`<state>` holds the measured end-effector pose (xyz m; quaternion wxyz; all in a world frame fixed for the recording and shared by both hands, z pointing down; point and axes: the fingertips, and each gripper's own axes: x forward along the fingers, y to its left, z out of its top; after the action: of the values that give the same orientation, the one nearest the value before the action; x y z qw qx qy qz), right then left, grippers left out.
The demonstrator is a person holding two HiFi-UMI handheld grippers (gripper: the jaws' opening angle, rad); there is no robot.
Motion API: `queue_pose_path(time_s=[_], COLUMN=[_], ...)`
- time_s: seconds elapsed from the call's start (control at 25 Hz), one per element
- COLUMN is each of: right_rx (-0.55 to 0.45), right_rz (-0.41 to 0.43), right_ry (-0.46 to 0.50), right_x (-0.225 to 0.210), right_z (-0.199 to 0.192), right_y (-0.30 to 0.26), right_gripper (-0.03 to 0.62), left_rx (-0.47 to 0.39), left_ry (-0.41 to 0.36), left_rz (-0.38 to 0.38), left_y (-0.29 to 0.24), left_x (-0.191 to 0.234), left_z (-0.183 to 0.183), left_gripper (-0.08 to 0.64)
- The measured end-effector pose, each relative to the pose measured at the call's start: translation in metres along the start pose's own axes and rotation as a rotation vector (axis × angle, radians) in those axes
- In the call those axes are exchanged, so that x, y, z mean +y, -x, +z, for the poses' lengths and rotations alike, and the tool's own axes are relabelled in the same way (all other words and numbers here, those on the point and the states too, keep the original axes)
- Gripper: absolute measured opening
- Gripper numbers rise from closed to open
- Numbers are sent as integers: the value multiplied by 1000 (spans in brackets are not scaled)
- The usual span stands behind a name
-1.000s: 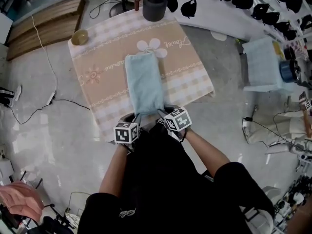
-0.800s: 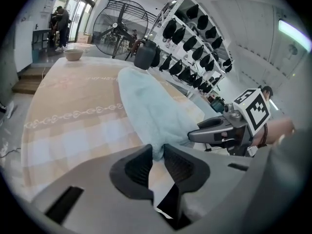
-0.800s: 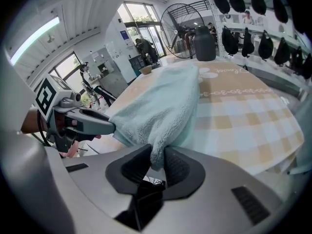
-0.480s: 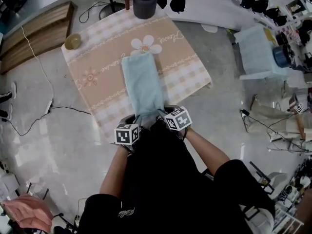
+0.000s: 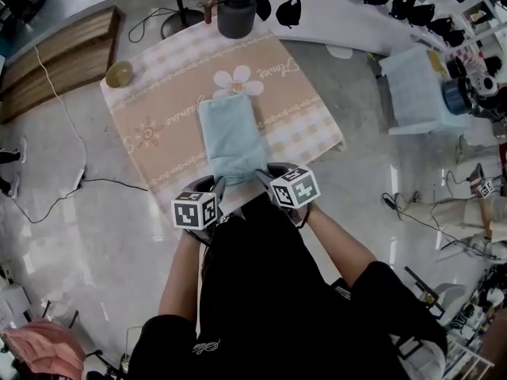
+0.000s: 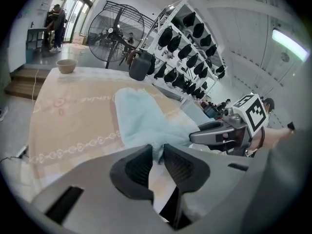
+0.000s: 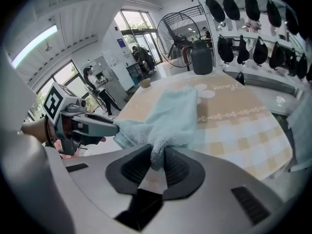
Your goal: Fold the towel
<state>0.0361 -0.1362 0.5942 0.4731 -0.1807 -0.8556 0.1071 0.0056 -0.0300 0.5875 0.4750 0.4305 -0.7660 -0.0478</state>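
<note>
- Towel lies lengthwise mid-tabletop, its near end raised at the near edge.
- Only the gripper views show the grips: left gripper clenched on the towel's near left corner, right gripper clenched on its near right corner.
- Head view alone shows a bowl far left and a jug at the far edge, both well apart from the towel.

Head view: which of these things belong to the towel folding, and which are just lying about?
In the job:
towel, pinched at its near corners
left gripper
right gripper
tablecloth under the towel

Lying about:
jug at the table's far edge
bowl at a far corner
cable on the floor
</note>
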Motion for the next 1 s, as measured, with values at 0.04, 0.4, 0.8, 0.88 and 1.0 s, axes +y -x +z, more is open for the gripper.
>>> queue_pose_path(time_s=[0.04,0.4,0.8,0.88,1.0], right_rx=[-1,52,118,124,137], right_rz=[7,76,173,205,228], right_ry=[-1,9,-13,-25,-25], right_x=[-2,-29,-62,-65,-72], right_z=[9,75,125,133,144], right_y=[1,-13,-47,-53,-60], right_gripper=[69,70,71,71,71], left_rx=[-5,-30,-22,-22,-27], left_ry=[2,132,208,238,273], left_rz=[2,14,52,52,51], left_y=[0,-16,-43,-48,-54], left_x=[2,24,57,64,72], left_z=[8,67,119,127,139], left_gripper=[78,78,80,78,78])
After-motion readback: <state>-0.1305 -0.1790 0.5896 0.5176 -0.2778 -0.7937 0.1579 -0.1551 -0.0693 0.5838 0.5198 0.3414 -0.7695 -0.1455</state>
